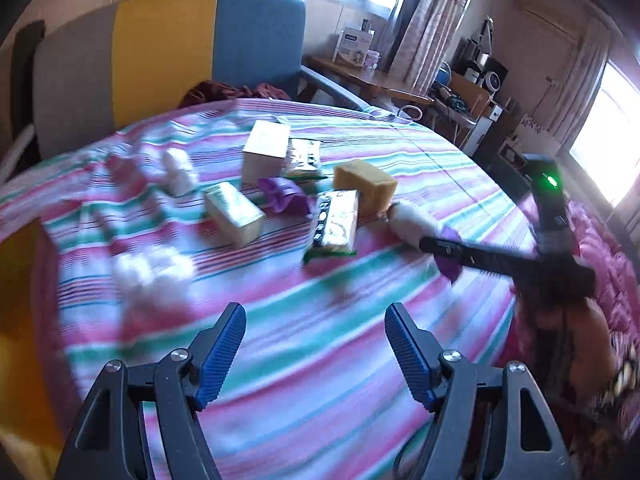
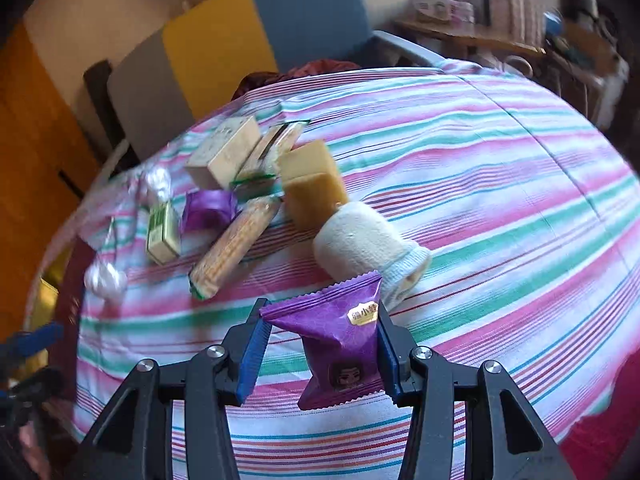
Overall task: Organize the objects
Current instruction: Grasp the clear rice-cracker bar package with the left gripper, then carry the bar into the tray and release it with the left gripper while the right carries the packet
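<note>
My right gripper (image 2: 320, 320) is shut on a purple snack packet (image 2: 340, 340) and holds it above the striped cloth. In the left wrist view that gripper (image 1: 440, 246) reaches in from the right beside a white rolled cloth (image 1: 408, 220). My left gripper (image 1: 316, 320) is open and empty above the cloth. Ahead lie a cracker pack (image 1: 336, 228), a yellow sponge block (image 1: 366, 186), a second purple packet (image 1: 286, 196), a green-white carton (image 1: 234, 212), a white box (image 1: 264, 152) and white wads (image 1: 152, 276).
The striped sheet (image 2: 500, 200) covers a round surface. A grey, yellow and blue chair (image 1: 168, 60) stands behind it. A wooden desk (image 1: 372, 80) with clutter is at the far right. An orange cabinet (image 2: 28, 140) is at the left.
</note>
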{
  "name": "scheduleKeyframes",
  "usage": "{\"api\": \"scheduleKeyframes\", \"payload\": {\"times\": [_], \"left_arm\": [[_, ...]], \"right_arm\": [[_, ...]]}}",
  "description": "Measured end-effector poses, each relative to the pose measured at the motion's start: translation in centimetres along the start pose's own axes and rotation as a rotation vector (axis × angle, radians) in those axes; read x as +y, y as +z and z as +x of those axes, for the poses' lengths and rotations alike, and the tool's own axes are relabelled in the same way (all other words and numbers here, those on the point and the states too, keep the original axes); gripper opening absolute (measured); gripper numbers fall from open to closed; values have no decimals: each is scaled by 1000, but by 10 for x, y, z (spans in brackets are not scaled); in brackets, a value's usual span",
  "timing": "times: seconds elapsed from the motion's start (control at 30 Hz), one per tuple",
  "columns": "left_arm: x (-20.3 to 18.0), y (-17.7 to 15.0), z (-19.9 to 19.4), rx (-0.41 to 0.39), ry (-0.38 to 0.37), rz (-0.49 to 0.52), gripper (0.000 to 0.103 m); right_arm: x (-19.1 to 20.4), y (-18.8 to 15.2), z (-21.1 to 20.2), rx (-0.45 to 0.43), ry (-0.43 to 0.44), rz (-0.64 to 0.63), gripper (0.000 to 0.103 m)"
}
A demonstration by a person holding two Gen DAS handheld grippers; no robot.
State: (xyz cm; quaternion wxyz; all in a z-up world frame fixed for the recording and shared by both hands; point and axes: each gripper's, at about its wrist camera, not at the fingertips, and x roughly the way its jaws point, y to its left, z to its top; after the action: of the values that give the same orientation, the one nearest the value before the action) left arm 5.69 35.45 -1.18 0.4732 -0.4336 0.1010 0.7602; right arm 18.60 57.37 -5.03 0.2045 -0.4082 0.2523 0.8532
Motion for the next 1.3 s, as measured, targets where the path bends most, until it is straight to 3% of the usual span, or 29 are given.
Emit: {"api": "scheduleKeyframes", "payload": {"times": [0.23, 0.4, 0.53, 0.77, 0.9, 1.03, 1.3], "left_arm": [[-8, 37, 73, 51, -45, -14, 73], [-19, 53, 115, 85, -8, 56, 73], [-22, 55, 135, 106, 2, 56, 73], [-22, 47, 145, 70, -34, 72, 71], [-18, 42, 141, 30, -17, 75, 48], [-10, 40, 137, 7, -37, 42, 45], [-14, 21, 120, -53, 40, 61, 44]], "right_arm": [[3, 4, 1, -18, 8, 3, 49], [-7, 5, -2, -27, 18, 25, 49], [-13, 8, -2, -32, 28, 59, 49], [-13, 9, 2, -23, 23, 58, 49], [-14, 9, 3, -24, 19, 57, 49], [-14, 8, 4, -22, 11, 54, 49], [-9, 8, 2, -34, 13, 28, 49]]}}
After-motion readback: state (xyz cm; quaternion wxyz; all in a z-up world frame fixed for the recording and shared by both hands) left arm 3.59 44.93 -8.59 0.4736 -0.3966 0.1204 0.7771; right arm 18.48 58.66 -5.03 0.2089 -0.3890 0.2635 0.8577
